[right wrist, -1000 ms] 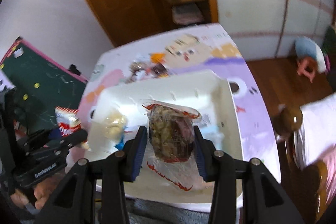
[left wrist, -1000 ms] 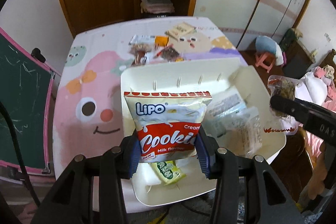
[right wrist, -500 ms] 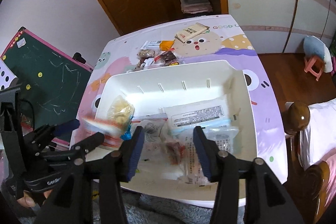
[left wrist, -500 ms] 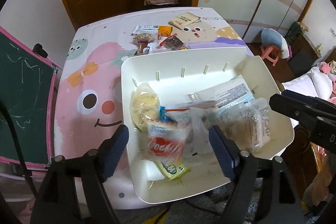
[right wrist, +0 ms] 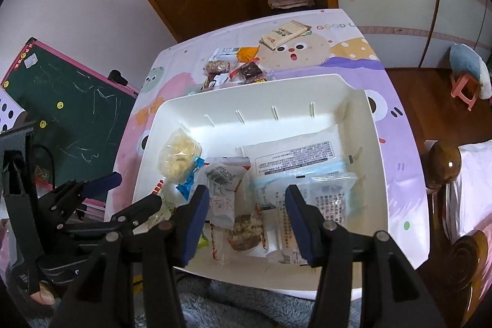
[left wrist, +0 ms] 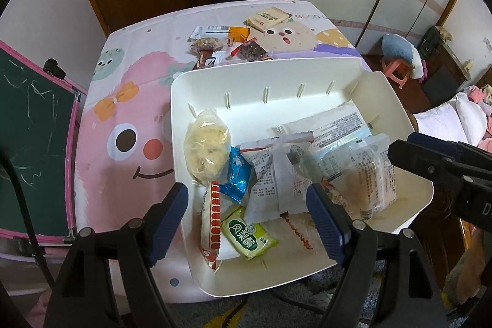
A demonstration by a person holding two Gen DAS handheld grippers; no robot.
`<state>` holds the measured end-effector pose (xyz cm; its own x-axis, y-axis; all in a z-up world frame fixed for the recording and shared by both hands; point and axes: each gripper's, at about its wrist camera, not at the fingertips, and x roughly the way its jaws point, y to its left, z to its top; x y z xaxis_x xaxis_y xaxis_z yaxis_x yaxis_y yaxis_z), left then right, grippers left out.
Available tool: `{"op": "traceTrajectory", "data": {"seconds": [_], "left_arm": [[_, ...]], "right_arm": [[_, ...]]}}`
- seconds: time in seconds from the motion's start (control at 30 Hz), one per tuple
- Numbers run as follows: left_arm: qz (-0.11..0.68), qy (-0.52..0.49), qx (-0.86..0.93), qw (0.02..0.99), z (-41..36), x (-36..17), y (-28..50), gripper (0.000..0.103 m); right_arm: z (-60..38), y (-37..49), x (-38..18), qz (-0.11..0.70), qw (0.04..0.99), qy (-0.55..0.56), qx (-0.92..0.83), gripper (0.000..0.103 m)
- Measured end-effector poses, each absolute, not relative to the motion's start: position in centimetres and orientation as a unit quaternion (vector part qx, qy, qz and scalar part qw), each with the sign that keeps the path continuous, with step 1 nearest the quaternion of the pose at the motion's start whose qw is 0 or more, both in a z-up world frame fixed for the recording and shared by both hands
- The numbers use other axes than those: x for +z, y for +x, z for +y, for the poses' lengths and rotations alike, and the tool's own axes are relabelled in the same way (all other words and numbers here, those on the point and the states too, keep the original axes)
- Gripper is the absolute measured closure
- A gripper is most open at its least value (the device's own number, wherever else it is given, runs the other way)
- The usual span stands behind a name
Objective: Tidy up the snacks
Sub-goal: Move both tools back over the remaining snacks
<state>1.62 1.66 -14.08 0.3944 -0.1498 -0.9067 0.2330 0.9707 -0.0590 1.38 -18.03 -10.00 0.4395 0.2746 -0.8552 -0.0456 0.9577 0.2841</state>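
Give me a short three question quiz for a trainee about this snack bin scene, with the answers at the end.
1. True or false: the left claw is gripping a packet.
2. The green packet lies: A) inside the white bin; B) on the tablecloth; C) on the shelf.
3. Where are the snacks not yet sorted?

Key:
1. False; both it and the right claw are open and empty above the bin.
2. A.
3. In a loose pile of snacks on the tablecloth beyond the bin's far wall.

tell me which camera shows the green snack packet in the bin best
The left wrist view. There the green snack packet lies in full sight near the white bin's front edge, label readable. In the right wrist view the left gripper and a right finger cover nearly all of it.
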Motion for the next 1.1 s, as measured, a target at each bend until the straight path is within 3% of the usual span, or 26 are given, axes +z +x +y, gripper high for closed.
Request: {"op": "traceTrajectory", "data": {"seconds": [0.63,0.8,1.1], "left_arm": [[0.535,0.043,-0.113,0.836,1.7,-13.9,2.5,0.025],[0.514,0.030,-0.111,0.850,3.2,-9.9,4.9,0.025],[0.432,0.074,-0.081,0.895,4.9,2.0,11.4,0.025]], "right_arm": [[-17.7,2.1,-10.7,0.531,0.837,0.098,0.089,0.051],[-17.9,3.2,-8.7,0.517,0.847,0.084,0.092,0.051],[-18.7,8.8,3.5,0.425,0.899,0.027,0.099,0.051]]}}
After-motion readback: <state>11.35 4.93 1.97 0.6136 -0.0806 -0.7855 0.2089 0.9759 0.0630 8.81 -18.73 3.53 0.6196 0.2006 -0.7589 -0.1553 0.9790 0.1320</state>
